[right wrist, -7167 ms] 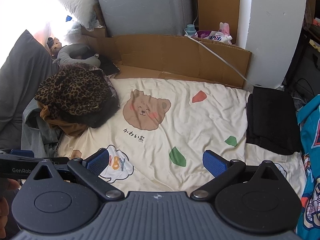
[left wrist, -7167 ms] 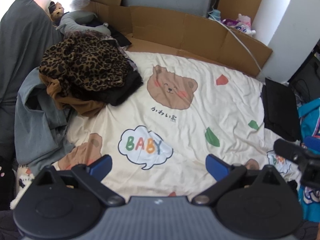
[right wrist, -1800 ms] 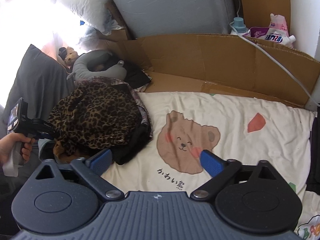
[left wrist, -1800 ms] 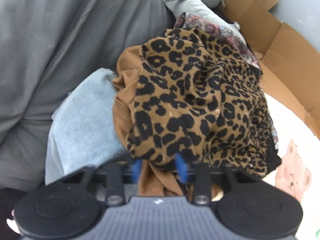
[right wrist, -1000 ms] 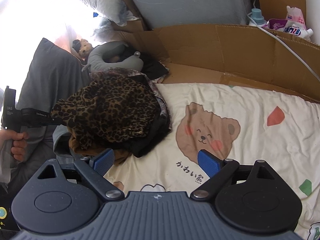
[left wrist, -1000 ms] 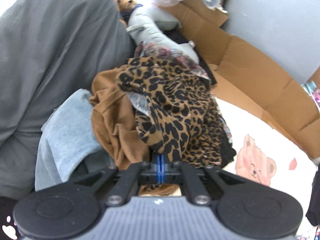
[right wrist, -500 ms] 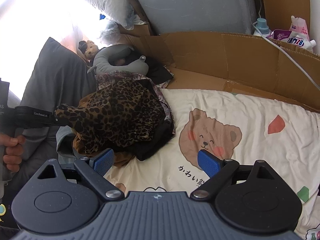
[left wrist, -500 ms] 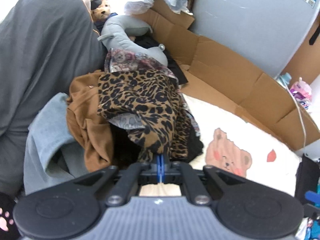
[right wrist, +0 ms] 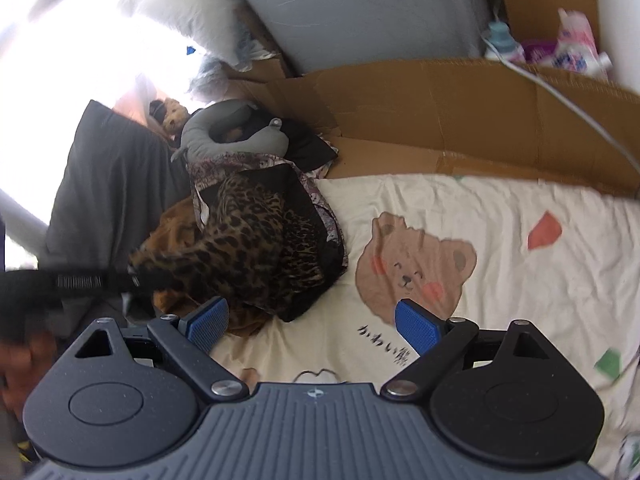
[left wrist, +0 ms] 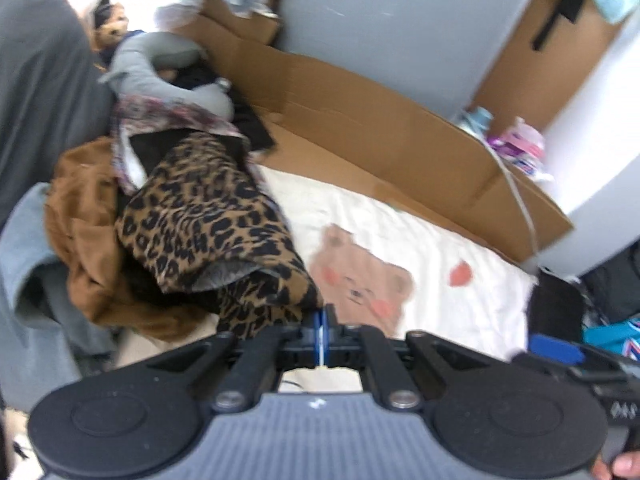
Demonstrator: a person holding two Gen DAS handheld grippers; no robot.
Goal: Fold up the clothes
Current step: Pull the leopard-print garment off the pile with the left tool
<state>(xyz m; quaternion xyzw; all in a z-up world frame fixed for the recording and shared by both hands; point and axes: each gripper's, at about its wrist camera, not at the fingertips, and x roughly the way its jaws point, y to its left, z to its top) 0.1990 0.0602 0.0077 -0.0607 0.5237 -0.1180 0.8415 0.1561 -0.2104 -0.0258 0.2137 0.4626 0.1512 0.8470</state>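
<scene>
A leopard-print garment (left wrist: 208,216) lies on a heap of clothes at the left end of the bear-print sheet (left wrist: 440,300). My left gripper (left wrist: 322,322) is shut on a corner of that garment, and the cloth stretches from the pile to its blue pads. The right wrist view shows the same leopard-print garment (right wrist: 248,248) drawn out leftward to the left gripper (right wrist: 134,278). My right gripper (right wrist: 312,326) is open over the sheet (right wrist: 500,280), beside the heap's near edge, with nothing between its pads.
Under the leopard cloth lie a brown garment (left wrist: 84,240), a black one and a floral one (left wrist: 160,112). A grey neck pillow (right wrist: 232,132), a grey cushion (left wrist: 36,92) and cardboard walls (left wrist: 380,128) border the bed. A folded black garment (left wrist: 556,312) lies at the right.
My left gripper, still shut on the leopard garment, has pulled back and rightward, dragging the cloth off the pile and uncovering the brown and floral clothes. The right gripper has barely shifted.
</scene>
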